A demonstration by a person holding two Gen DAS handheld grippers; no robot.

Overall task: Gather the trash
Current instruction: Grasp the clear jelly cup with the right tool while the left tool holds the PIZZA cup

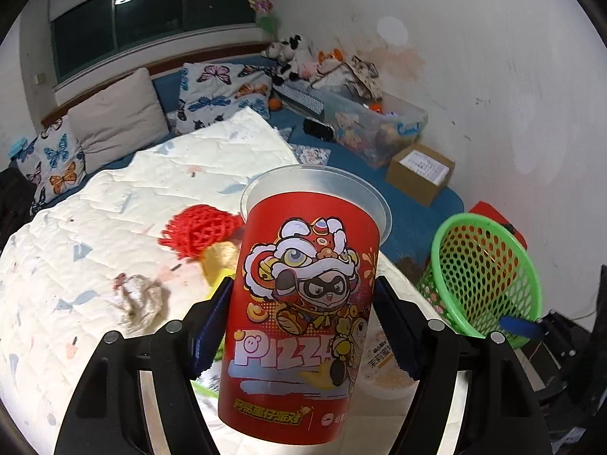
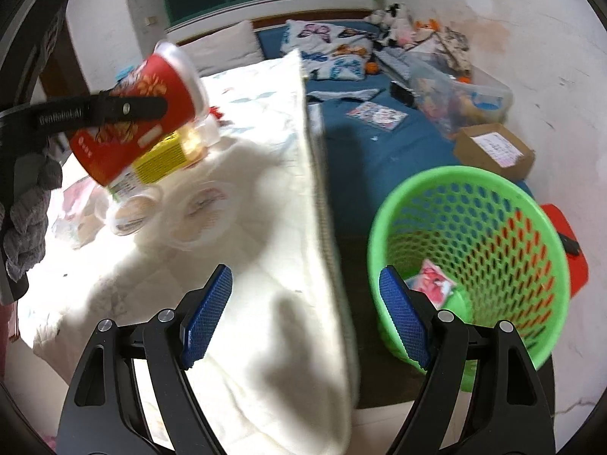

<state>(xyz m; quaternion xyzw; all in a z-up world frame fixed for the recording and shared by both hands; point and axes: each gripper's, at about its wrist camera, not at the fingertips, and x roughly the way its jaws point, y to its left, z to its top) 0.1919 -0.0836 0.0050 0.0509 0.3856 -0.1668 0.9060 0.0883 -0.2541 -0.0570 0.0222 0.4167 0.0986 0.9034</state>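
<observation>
My left gripper is shut on a red pizza-print plastic cup and holds it above the white quilt. In the right wrist view the same cup hangs tilted in the left gripper at upper left. My right gripper is open and empty, over the quilt's edge next to the green mesh basket. The basket holds a pink wrapper. On the quilt lie a crumpled tissue, a red foam net, a yellow-labelled bottle and round lidded tubs.
A blue mat covers the floor beyond the quilt. On it stand a cardboard box, a clear toy bin, pillows and plush toys. A red object lies behind the basket by the wall.
</observation>
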